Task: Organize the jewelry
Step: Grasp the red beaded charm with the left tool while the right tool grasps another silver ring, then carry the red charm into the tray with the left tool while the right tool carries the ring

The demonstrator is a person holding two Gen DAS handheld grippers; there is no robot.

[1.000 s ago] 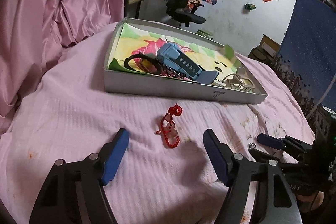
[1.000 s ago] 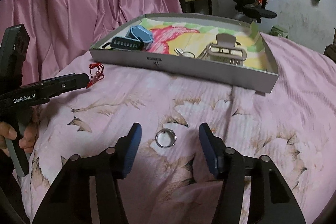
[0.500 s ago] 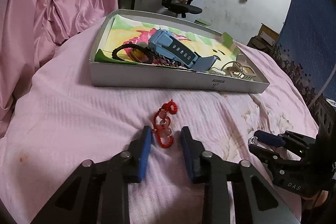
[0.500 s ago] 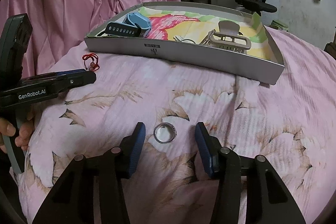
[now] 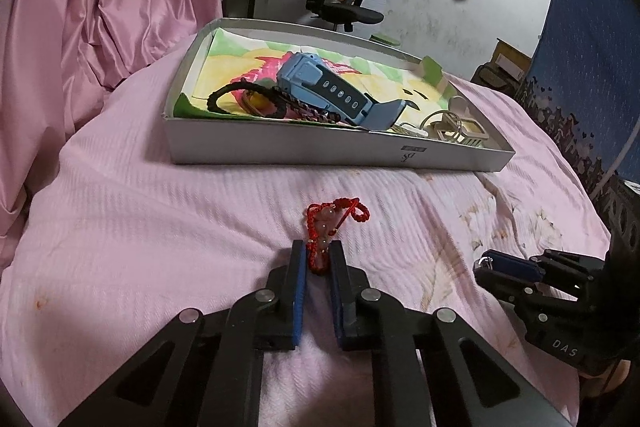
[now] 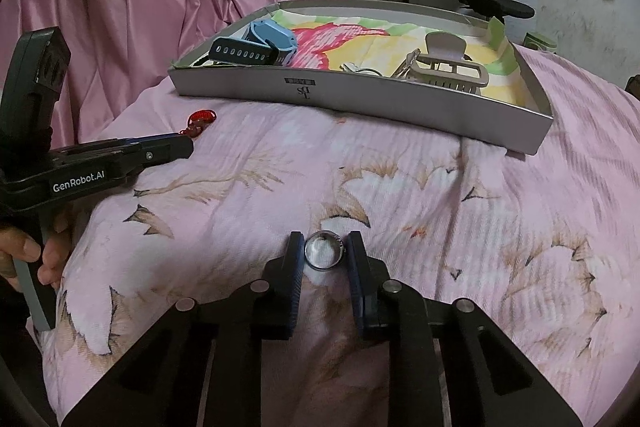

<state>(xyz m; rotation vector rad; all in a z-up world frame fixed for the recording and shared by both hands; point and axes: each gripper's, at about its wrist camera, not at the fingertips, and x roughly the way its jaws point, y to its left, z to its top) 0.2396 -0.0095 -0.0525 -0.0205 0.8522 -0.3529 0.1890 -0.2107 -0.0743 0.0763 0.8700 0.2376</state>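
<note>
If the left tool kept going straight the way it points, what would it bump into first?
Probably the pink blanket: the left tool, closing on the red bracelet, points down at it. The box lies farther ahead.

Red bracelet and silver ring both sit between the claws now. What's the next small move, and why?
Probably finish closing, then lift both straight up. The left claw is closing around the red bracelet, the right claw around the silver ring, and both pieces lie on the pink bedspread outside the tray.
</note>
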